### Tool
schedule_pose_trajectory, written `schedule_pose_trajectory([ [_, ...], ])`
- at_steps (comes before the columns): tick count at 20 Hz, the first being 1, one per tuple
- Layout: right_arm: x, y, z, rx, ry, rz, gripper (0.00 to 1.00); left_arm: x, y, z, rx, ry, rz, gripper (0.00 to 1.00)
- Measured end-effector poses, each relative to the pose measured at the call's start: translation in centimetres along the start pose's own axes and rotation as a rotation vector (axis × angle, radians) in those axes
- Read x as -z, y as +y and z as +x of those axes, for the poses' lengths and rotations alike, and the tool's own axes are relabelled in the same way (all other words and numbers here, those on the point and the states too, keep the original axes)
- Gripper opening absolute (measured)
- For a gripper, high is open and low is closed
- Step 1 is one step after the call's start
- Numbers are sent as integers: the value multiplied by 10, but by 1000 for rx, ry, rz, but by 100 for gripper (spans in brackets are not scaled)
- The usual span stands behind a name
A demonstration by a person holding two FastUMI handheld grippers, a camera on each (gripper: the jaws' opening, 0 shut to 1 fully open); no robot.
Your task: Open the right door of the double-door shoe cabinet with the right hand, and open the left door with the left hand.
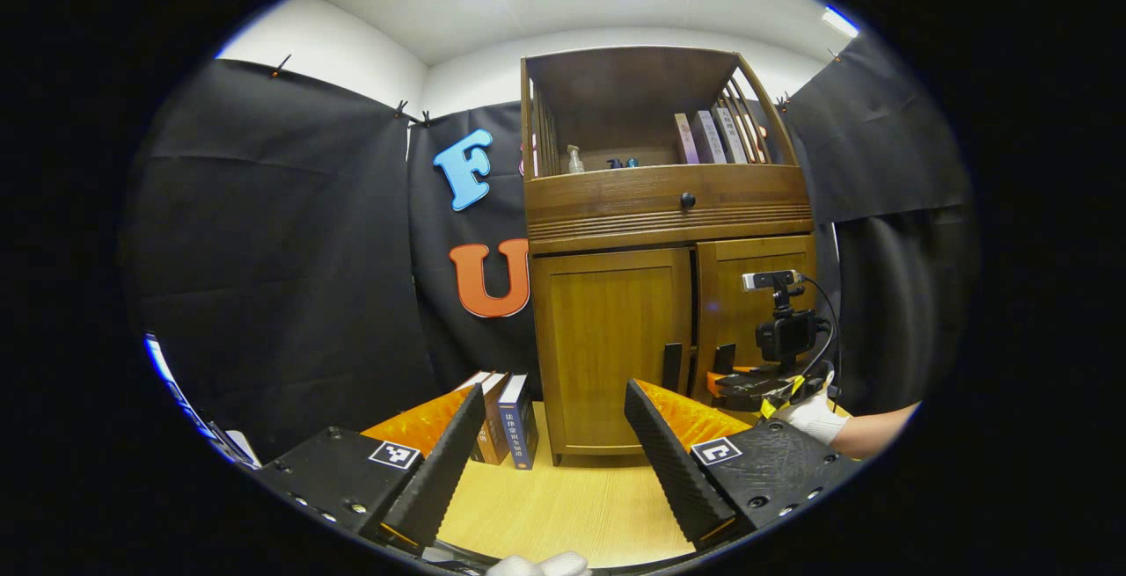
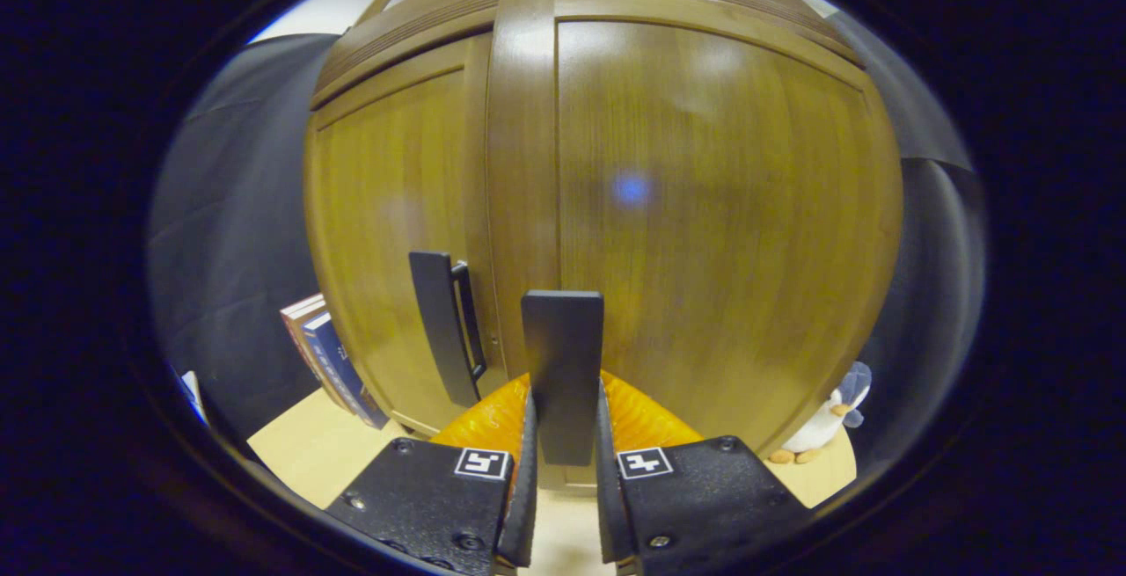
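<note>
Close to the lens in the right gripper view, the right gripper [image 2: 563, 453] has both fingers pressed on the right door handle [image 2: 563, 365] of the shoe cabinet [image 1: 669, 295]; both doors look shut. In the left gripper view the left gripper [image 1: 554, 462] is spread wide, well short of the left door handle [image 1: 672, 367]. Pulling off the door's arc could slip the handle free, I judge. How deep the fingers bite is hard to see
</note>
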State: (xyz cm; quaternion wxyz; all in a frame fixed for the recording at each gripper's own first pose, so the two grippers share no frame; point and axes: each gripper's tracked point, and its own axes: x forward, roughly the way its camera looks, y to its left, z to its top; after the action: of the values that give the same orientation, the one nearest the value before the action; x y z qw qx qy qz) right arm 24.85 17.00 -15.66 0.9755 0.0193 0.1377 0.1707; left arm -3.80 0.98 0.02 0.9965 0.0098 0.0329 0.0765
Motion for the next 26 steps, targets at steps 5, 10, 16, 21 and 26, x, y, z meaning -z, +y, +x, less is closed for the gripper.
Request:
schedule_pose_trajectory([
  [5,12,-7,-43,5,-2,-15,32,4,4,-7,32,0,-8,96],
  [10,26,-20,-85,33,-16,-42,32,4,-6,-9,91,-16,-17,96],
  [16,39,-46,-131,96,-15,-61,31,9,-28,-9,176,-20,-17,96],
  [21,47,-71,-161,153,-14,-38,28,13,-42,-11,235,-32,18,96],
  [26,56,-101,-187,223,-9,9,23,21,-62,-10,305,-26,21,96],
])
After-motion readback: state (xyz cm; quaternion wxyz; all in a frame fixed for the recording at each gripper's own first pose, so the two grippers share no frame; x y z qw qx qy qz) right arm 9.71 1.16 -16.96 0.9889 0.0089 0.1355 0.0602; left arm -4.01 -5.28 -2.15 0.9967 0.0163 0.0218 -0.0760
